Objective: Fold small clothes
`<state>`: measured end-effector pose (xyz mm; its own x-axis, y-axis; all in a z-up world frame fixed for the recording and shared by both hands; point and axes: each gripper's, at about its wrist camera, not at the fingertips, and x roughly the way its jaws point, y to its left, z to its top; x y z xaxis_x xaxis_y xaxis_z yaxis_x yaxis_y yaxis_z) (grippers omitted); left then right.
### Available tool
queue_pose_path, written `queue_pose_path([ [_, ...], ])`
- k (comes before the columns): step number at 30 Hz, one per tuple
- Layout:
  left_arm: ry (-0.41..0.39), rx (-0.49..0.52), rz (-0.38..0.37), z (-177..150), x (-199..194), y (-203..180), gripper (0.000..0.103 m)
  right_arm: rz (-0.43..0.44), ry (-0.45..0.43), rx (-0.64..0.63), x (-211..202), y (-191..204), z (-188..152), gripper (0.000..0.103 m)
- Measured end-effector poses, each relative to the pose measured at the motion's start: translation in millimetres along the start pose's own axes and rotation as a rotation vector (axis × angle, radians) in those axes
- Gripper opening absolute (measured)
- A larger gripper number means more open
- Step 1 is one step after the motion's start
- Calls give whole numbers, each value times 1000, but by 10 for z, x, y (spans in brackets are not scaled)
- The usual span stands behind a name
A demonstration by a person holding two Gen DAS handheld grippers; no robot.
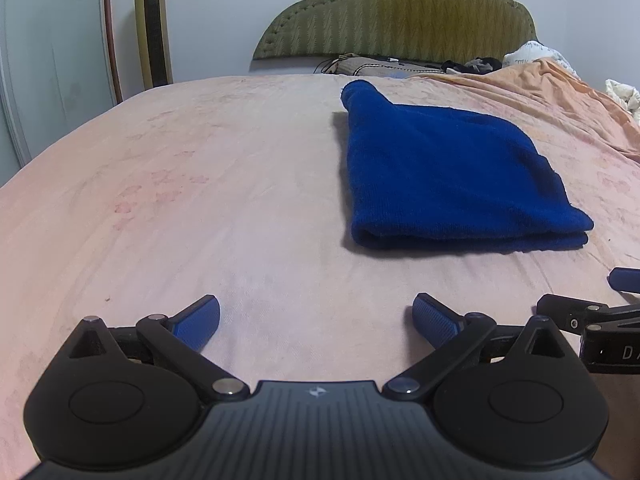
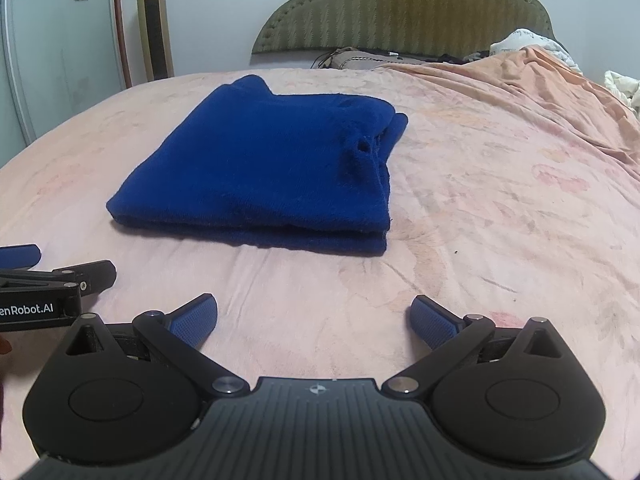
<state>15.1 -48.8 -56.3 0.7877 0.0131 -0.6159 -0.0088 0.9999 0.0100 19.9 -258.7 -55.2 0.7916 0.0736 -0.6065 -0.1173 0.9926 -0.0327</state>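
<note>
We are holding the left gripper (image 1: 316,322) and right gripper (image 2: 313,320) side by side low over the pink bedsheet (image 1: 160,200), both spread wide, gripping nothing. The blue garment (image 2: 260,168) is lying folded flat mid-bed, ahead of both and apart from them, its doubled near edge facing us. Bare sheet is running left of it toward the bed's rounded edge. An orange blanket (image 2: 540,92) is bunching up on the right, below the green headboard (image 1: 400,16).
</note>
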Motion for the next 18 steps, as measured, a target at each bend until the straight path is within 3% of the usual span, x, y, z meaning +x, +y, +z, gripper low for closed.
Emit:
queue_pose_path([
  [18,1,12,4,1,22,-37,103,4,4,-12,16,0,4,103],
])
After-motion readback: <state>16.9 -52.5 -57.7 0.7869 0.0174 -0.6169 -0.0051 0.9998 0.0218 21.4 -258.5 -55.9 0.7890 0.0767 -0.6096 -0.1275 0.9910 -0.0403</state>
